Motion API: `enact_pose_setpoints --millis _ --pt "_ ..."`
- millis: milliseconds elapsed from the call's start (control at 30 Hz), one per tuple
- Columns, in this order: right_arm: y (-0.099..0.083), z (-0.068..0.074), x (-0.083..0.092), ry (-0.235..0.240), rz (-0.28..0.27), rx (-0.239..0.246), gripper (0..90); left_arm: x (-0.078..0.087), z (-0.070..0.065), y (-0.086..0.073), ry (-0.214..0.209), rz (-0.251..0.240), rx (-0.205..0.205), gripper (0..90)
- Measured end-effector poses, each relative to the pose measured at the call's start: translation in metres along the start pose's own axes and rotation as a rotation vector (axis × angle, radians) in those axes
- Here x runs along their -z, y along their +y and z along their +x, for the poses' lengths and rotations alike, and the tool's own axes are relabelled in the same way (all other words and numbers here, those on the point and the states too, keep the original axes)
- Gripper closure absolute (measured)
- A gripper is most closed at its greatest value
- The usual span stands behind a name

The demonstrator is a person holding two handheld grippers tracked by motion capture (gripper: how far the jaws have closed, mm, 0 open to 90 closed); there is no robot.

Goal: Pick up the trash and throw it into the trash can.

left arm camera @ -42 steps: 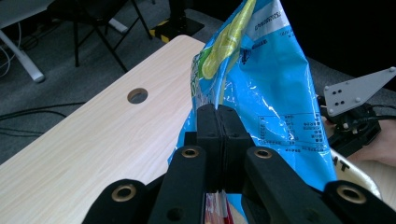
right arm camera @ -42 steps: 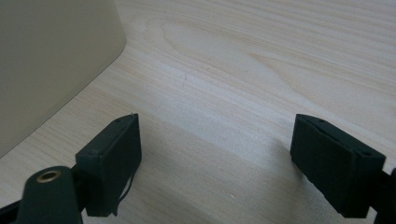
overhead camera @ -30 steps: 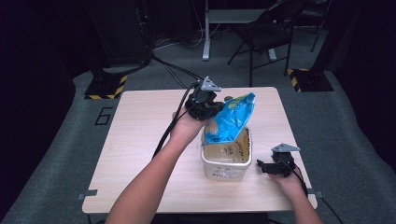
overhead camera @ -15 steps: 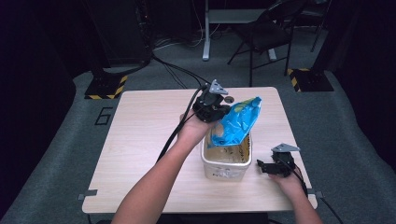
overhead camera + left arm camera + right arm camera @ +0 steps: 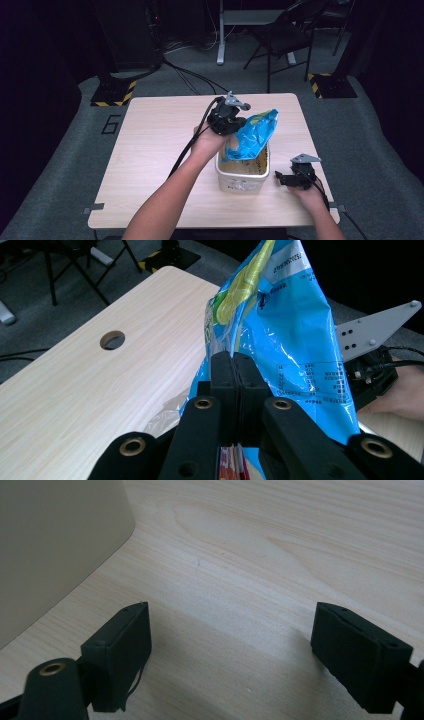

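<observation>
Lowered since earlier, the glossy blue bag (image 5: 252, 136) was clamped by the left gripper (image 5: 239, 390) over the beige tub (image 5: 242, 176); the right gripper (image 5: 231, 650), seen spread, rested on woodgrain table (image 5: 280, 555).

A "6" marked on the floor (image 5: 111, 124) left of the table (image 5: 150, 150); bag print unreadable.

High view: fixed cam above the person's side, facing fwd and down, far enough to take in the whole wooden table (image 5: 150, 150) at frame centre, floor and a chair at top.

Left gripper view: cam rides the left gripper (image 5: 239, 390), looking along its jaws from bottom centre, v. close to the blue bag (image 5: 285, 325); table runs to upper left. Shares bag, table and right gripper (image 5: 370, 370) at right edge with high view.

Right gripper view: cam on right gripper (image 5: 230, 645), low, nearly skimming the tabletop, v. close; beige tub (image 5: 50, 545) wall at upper left, shared with high view (image 5: 242, 175).
</observation>
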State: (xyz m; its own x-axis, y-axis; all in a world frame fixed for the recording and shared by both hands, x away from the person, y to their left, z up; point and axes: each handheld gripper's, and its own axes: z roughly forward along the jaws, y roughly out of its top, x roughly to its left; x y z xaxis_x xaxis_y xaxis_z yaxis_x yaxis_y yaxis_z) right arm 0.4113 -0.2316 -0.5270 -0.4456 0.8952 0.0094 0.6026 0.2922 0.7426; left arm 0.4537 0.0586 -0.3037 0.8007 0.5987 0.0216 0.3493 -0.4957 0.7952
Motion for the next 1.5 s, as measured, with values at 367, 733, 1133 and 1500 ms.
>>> enact_pose_setpoints --millis 367,733,1133,1500 --pt "0.0 0.0 0.0 -0.001 -0.003 0.004 15.7 -0.008 0.0 -0.009 -0.015 0.015 0.005 88.7" --pt "0.0 0.0 0.0 -0.001 -0.002 0.004 15.7 -0.011 -0.002 -0.019 -0.023 0.013 0.0 88.1" --pt "0.0 0.0 0.0 0.002 0.003 0.007 15.7 -0.012 0.0 -0.038 -0.046 0.011 0.016 85.4" --pt "0.0 0.0 0.0 0.001 0.001 0.005 15.7 -0.014 0.004 -0.058 -0.065 0.025 0.038 82.0"
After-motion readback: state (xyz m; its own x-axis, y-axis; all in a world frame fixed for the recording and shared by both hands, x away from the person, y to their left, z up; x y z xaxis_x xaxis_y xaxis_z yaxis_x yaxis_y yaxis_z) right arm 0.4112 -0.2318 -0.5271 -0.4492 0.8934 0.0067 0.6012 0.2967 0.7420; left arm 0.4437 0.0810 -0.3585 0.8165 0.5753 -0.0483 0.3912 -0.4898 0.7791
